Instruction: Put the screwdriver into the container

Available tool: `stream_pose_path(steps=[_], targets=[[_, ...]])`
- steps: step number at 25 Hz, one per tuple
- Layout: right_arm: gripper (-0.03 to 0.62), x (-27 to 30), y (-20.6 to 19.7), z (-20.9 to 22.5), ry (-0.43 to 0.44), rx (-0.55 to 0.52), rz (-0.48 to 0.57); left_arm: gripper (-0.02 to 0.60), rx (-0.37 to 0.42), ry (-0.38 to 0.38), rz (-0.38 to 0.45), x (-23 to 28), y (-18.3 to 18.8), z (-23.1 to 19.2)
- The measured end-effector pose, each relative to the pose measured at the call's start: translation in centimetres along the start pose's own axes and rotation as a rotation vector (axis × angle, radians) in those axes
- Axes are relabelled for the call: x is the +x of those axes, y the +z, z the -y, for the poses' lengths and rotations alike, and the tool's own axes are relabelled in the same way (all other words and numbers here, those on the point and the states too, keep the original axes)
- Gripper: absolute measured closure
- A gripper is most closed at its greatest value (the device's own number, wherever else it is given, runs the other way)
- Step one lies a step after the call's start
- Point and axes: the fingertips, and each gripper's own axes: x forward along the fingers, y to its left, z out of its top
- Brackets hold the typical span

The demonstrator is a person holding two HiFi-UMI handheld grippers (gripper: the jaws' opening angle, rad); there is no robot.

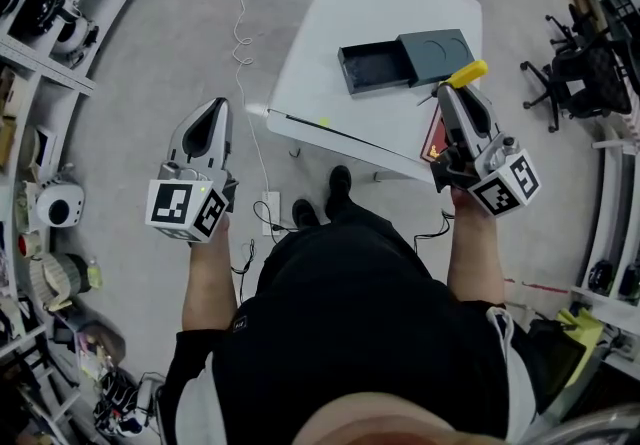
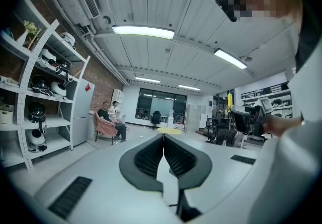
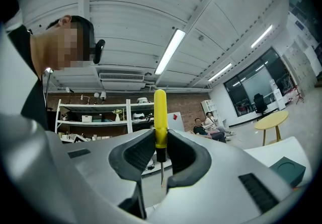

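Note:
My right gripper [image 1: 452, 91] is shut on a screwdriver [image 1: 459, 78] with a yellow handle, held over the right edge of the white table [image 1: 355, 28]. In the right gripper view the screwdriver [image 3: 160, 122] stands upright between the jaws, its thin shaft pointing down. The dark open container [image 1: 376, 67] lies on the table just left of that gripper, its lid [image 1: 437, 55] beside it; a corner of the lid [image 3: 288, 168] shows in the right gripper view. My left gripper [image 1: 211, 121] hangs over the floor left of the table, shut and empty; its jaws [image 2: 163, 140] meet.
Shelving with helmets and gear [image 1: 40, 13] lines the left side. Office chairs [image 1: 575, 73] stand to the right of the table. A white cable [image 1: 243, 43] runs across the floor. A round yellow table [image 2: 168, 131] and seated people [image 2: 109, 120] are far off.

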Motion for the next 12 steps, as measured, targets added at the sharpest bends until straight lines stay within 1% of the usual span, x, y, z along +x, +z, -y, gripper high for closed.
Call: stream_pose_path(steps=[7, 12], targets=[[0.51, 0.4, -0.5, 3.4, -0.031, -0.001, -0.008, 0.564, -0.001, -0.016, -0.012, 3.1, -0.2, 0.4], [0.509, 1.4, -1.1, 6.5, -0.033, 0.001, -0.024, 0.563, 0.004, -0.025, -0.027, 6.2, -0.3, 0.8]])
